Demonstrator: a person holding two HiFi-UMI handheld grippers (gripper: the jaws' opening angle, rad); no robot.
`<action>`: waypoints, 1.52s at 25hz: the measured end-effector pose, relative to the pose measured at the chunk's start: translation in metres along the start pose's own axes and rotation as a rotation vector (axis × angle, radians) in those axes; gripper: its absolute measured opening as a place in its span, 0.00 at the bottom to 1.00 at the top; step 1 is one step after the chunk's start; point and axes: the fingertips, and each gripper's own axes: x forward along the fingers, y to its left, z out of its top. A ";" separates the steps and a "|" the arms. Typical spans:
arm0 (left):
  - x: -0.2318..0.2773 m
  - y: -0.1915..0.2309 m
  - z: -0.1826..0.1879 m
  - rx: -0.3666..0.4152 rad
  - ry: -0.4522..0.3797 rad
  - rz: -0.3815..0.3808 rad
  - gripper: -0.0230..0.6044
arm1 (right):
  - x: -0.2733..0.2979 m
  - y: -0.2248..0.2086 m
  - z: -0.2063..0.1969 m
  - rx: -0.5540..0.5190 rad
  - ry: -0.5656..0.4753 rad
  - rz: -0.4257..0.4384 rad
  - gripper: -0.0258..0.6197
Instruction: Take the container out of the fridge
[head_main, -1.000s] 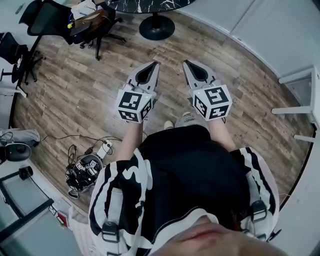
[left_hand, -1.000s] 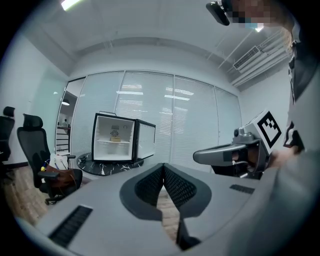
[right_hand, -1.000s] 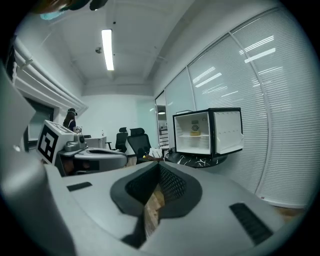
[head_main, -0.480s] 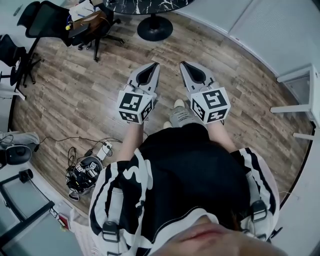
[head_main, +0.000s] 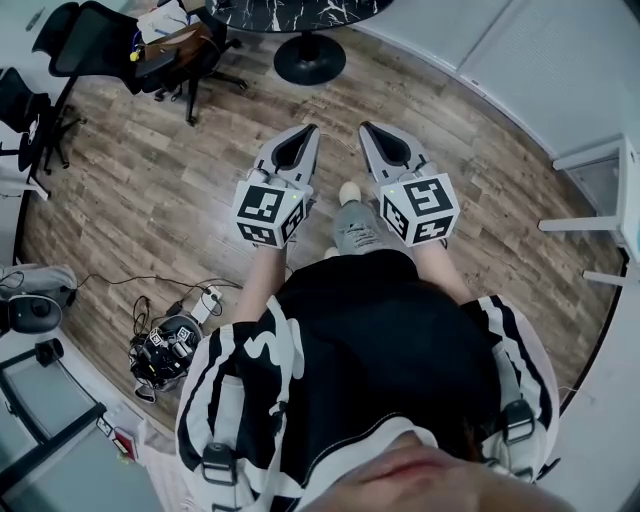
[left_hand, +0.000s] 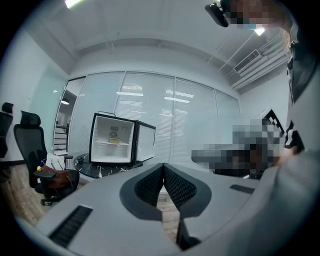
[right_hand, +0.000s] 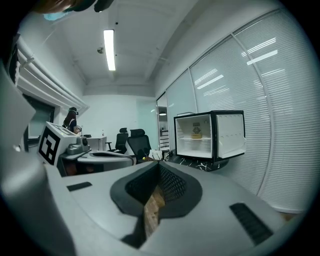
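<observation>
One small tan container (left_hand: 114, 141) sits on the middle shelf of a compact black fridge with a white interior (left_hand: 107, 152), whose door stands open to the right. The fridge rests on a round black marble-patterned table (left_hand: 103, 167). The container is well apart from both grippers, across the room. In the left gripper view it lies above and left of the left gripper (left_hand: 163, 167); in the right gripper view it lies above and right of the right gripper (right_hand: 159, 167). It looks low, pale yellow-brown and alone on its shelf, too small for detail.

The left gripper's black ribbed fingers (left_hand: 150, 182) are pressed together, holding nothing. The right gripper's ribbed fingers (right_hand: 172, 182) are likewise closed and empty.

From the head view, both grey grippers point forward side by side over a brown wood-plank floor (head_main: 150, 180), toward the table's base. Compared with a second ago, the grippers sit in nearly the same place, while the person's pale shoe (head_main: 350, 190) has stepped forward between them.
</observation>
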 end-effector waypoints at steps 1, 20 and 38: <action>0.002 0.001 0.000 -0.001 -0.001 -0.001 0.05 | 0.003 -0.001 0.000 -0.003 0.002 0.003 0.06; 0.050 0.040 0.005 0.010 0.007 0.020 0.05 | 0.056 -0.036 0.006 0.010 0.009 0.035 0.06; 0.102 0.083 0.003 -0.008 0.019 0.035 0.05 | 0.118 -0.072 0.012 0.009 0.027 0.063 0.06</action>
